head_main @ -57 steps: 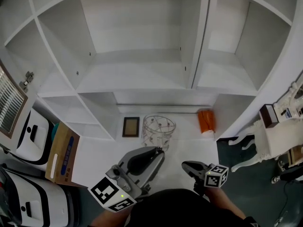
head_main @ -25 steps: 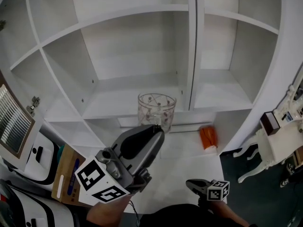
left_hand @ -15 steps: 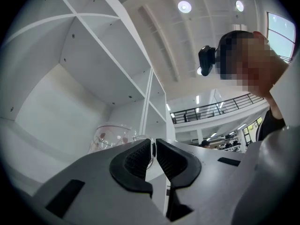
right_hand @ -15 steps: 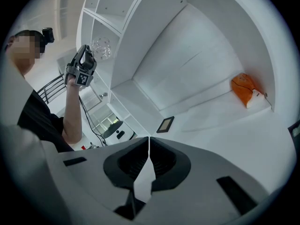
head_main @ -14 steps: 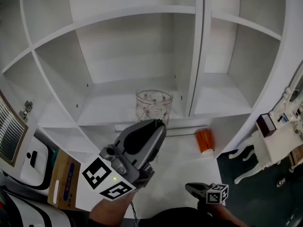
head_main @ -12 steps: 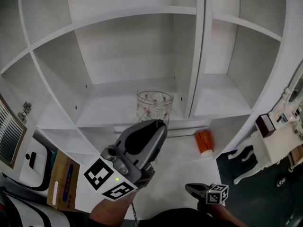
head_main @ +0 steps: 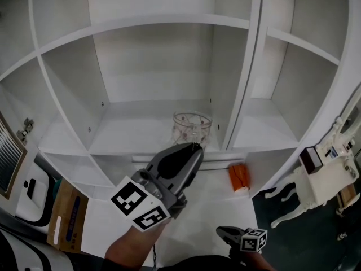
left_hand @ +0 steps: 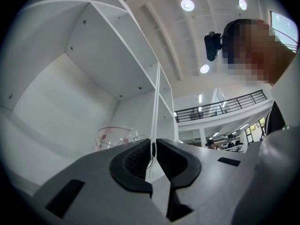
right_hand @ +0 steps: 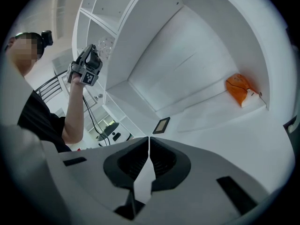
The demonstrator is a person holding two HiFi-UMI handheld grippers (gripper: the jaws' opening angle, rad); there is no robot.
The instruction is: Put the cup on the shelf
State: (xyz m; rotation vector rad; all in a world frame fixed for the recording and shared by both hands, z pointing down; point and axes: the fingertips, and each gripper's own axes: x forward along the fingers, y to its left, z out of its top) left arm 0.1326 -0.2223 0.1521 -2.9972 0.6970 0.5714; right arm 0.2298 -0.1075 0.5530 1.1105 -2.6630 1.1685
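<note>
A clear glass cup (head_main: 192, 127) with small red and brown motifs hangs at the level of the white shelf board (head_main: 130, 130), near the right side of the middle compartment. My left gripper (head_main: 194, 147) is shut on its near rim, and the thin glass wall sits pinched between the dark pads. In the left gripper view the cup (left_hand: 112, 136) shows just beyond the left gripper (left_hand: 153, 146). My right gripper (head_main: 221, 232) stays low at the bottom edge. The right gripper (right_hand: 149, 142) is shut on nothing, and its view catches the raised cup (right_hand: 106, 45).
An orange object (head_main: 238, 176) lies on the low white surface under the shelf, also in the right gripper view (right_hand: 241, 89). A small picture frame (right_hand: 162, 124) lies there too. A cardboard box (head_main: 66, 216) stands at the left and a white carved table (head_main: 327, 179) at the right.
The left gripper has carried the cup up from the low surface to shelf height, then further in and to the right. The right gripper has stayed low.
</note>
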